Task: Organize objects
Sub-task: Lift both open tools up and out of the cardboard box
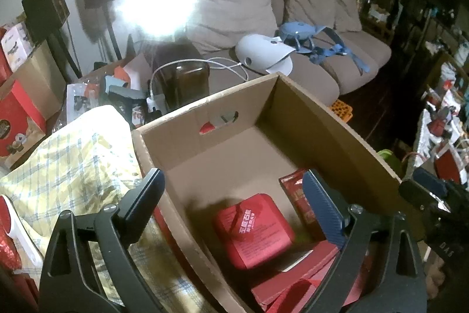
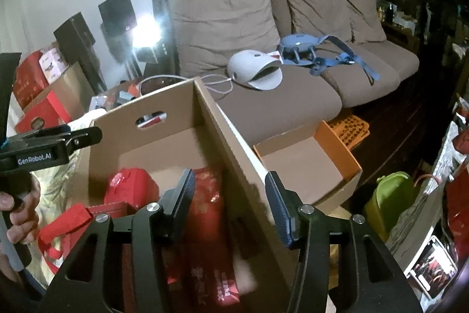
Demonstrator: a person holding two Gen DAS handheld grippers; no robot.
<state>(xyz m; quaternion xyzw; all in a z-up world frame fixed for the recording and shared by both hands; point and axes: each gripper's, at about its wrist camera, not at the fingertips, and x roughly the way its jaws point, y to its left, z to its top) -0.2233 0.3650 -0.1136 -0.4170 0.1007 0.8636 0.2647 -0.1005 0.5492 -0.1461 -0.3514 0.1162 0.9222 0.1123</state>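
Note:
An open cardboard box (image 1: 322, 119) holds red items: a square red pouch (image 1: 252, 231), a red foil packet (image 1: 294, 189) and a red gift box with a strap (image 1: 293, 283). My left gripper (image 1: 234, 201) is open wide over the box. One of its jaws is outside the left wall and the other is inside, above the packet. My right gripper (image 2: 231, 201) is open astride the box's right wall (image 2: 234, 154), and its pads do not press on that wall. In the right wrist view the red packet (image 2: 205, 210) lies below its left finger. A hand (image 2: 20, 204) holds the left gripper's handle (image 2: 35, 157).
A yellow checked cloth (image 1: 73, 166) lies left of the box. A smaller open box (image 2: 307, 163), an orange crate (image 2: 351, 131) and a green container (image 2: 390, 201) stand to the right. A sofa (image 2: 293, 101) behind carries a white device (image 2: 255, 69) and blue straps (image 2: 322, 55). Red cartons (image 1: 17, 119) stack at the left.

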